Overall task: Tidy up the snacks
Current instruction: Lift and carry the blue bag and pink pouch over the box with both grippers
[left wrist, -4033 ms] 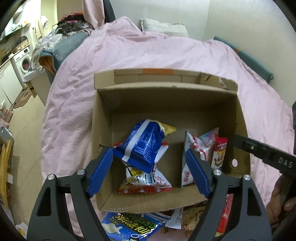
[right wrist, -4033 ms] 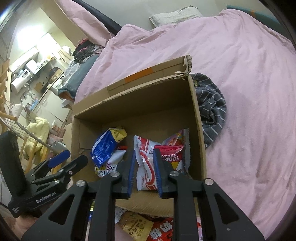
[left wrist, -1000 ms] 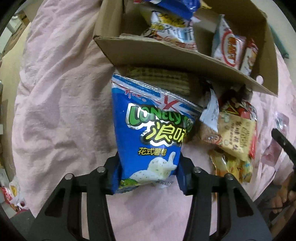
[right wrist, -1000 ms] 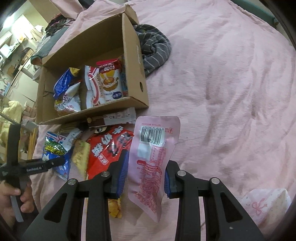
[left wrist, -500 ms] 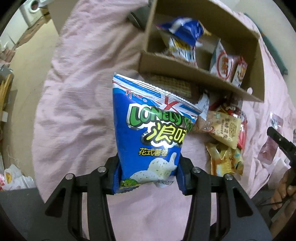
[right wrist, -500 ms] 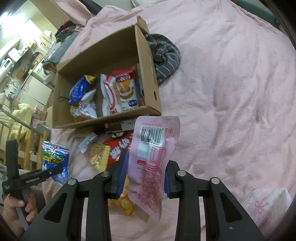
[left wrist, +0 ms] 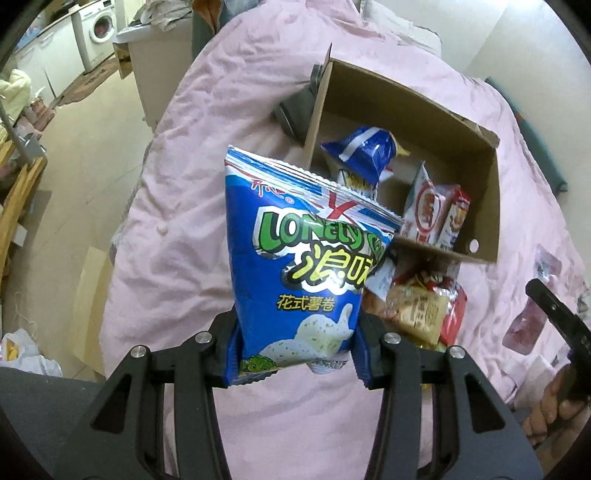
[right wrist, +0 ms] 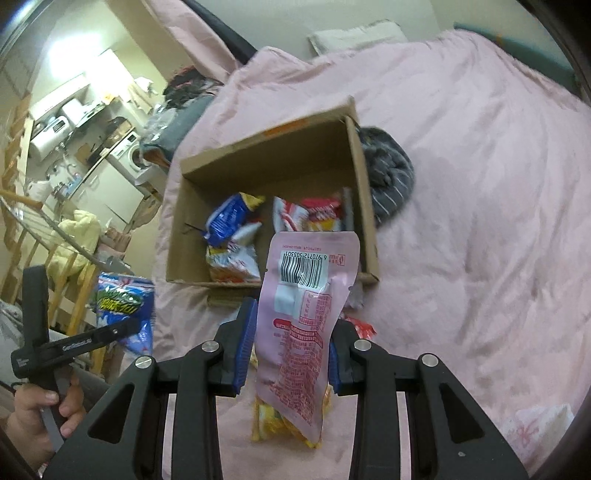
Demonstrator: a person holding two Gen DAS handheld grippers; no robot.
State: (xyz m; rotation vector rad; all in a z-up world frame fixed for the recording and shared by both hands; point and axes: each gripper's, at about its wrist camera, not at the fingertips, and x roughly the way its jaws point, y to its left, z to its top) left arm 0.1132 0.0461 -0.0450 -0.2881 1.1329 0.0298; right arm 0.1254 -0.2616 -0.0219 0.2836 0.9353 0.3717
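1. Right, the left gripper (left wrist: 295,350) has its blue fingers (left wrist: 232,354) clamped on the bottom of a blue "Lonely God" chip bag (left wrist: 303,266), and the bag stands up in the air above the pink duvet (left wrist: 192,177).
2. Over on the other side, the right gripper (right wrist: 286,349) squeezes a pink snack pouch (right wrist: 308,317) between its fingers (right wrist: 243,347), barcode end up, lower end hanging down below them.
3. The cardboard box (right wrist: 364,206) sits open on the bed, beyond both held packets.
4. Inside it, a blue-and-white bag (left wrist: 364,157) lies on top of another packet at one side, and red-and-white packets (left wrist: 436,214) stand against the opposite wall.
5. Just in front of the box's near wall, a loose pile of snacks (left wrist: 421,306) lies on the duvet, tan and red wrappers overlapping.
6. A grey striped garment (right wrist: 391,177) is bunched against the box's outer side.
7. From the right wrist view, a hand (right wrist: 33,417) grips the left gripper's handle, chip bag raised beside the box.
8. A washing machine (left wrist: 98,26) shows off in the background.
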